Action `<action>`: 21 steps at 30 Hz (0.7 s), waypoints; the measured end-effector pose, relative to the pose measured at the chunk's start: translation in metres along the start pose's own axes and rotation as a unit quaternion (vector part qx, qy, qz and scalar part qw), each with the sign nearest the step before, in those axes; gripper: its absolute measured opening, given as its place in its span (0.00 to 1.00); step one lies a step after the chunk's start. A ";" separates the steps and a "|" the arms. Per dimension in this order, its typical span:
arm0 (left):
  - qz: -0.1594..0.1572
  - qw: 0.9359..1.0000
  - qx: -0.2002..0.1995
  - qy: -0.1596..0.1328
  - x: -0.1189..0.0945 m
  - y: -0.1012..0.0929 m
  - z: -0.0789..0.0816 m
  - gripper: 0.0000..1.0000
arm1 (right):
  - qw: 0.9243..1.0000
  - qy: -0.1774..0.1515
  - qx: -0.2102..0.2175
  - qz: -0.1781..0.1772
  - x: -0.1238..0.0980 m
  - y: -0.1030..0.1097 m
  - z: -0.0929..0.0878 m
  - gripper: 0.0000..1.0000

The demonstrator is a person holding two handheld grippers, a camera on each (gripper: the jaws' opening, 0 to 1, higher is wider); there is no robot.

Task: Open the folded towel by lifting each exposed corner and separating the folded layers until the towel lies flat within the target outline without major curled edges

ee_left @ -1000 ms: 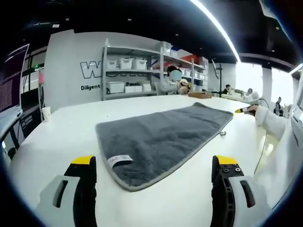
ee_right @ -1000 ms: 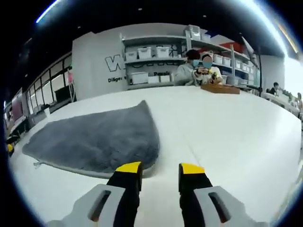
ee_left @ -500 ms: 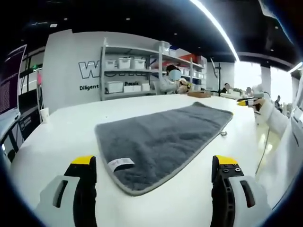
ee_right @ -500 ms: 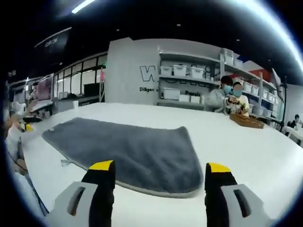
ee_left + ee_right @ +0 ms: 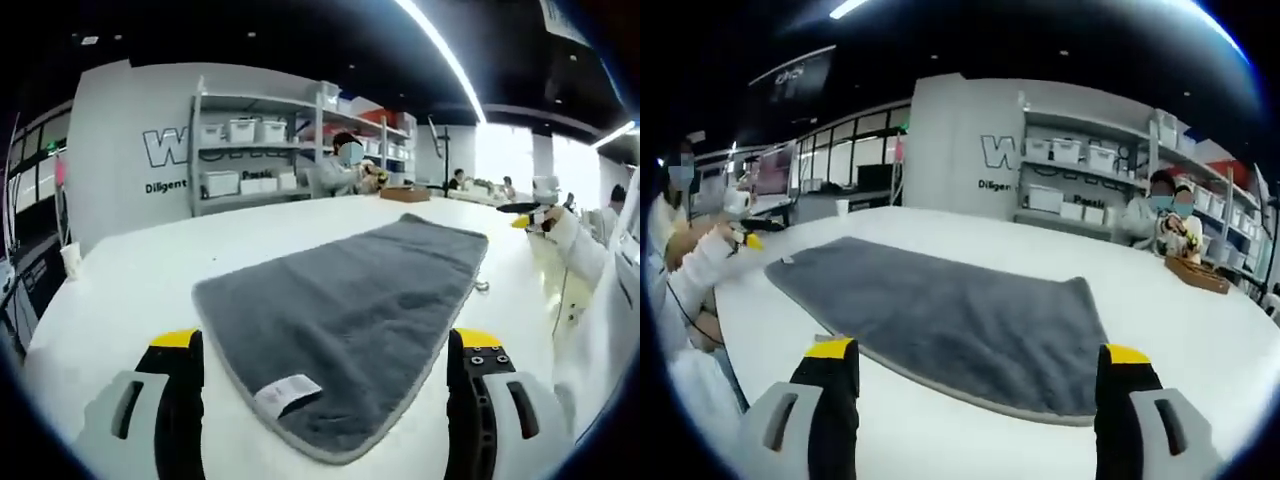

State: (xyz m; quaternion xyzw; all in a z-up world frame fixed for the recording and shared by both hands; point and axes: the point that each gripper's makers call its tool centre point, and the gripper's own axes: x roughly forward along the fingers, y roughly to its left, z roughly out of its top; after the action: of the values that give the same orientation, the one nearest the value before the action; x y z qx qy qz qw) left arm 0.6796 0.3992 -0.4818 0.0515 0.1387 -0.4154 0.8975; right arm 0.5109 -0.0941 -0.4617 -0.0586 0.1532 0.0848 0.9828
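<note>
A grey towel [image 5: 350, 310] lies folded lengthwise on the white table [image 5: 130, 290], its white label [image 5: 287, 394] at the near end. My left gripper [image 5: 325, 385] is open, its yellow-tipped jaws set wide on either side of that near end, above the table. In the right gripper view the same towel [image 5: 950, 320] stretches from left to right. My right gripper [image 5: 980, 385] is open too, jaws wide apart just short of the towel's near long edge. The other gripper's yellow tip [image 5: 752, 240] appears at the far left beside a person's sleeve [image 5: 695, 270].
Shelves with white bins [image 5: 250, 150] stand against the grey back wall. People sit at the table's far end [image 5: 1165, 215] by a wooden box [image 5: 1202, 275]. A white cup [image 5: 70, 262] stands at the table's left edge. Bare table surrounds the towel.
The right gripper's jaws have spread from nearly closed to wide apart, and it has swung round to face the towel's long side. The left gripper has moved closer over the towel's labelled end.
</note>
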 end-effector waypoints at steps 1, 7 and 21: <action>-0.006 1.000 -0.005 -0.003 0.005 0.006 0.004 1.00 | 1.000 0.000 0.002 0.003 0.000 0.001 -0.001 0.99; -0.045 0.999 -0.013 -0.008 0.045 0.048 0.018 0.94 | 1.000 -0.001 0.007 0.007 0.001 0.003 -0.003 0.99; -0.043 0.996 -0.083 -0.014 0.138 0.147 0.013 0.79 | 1.000 0.008 0.009 -0.006 -0.012 -0.005 -0.009 0.99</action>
State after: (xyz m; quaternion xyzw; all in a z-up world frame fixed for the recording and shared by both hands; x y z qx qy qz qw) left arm 0.8786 0.3912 -0.5128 -0.0349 0.1617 -0.4419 0.8817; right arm 0.4982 -0.1015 -0.4660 -0.0513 0.1615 0.0767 0.9825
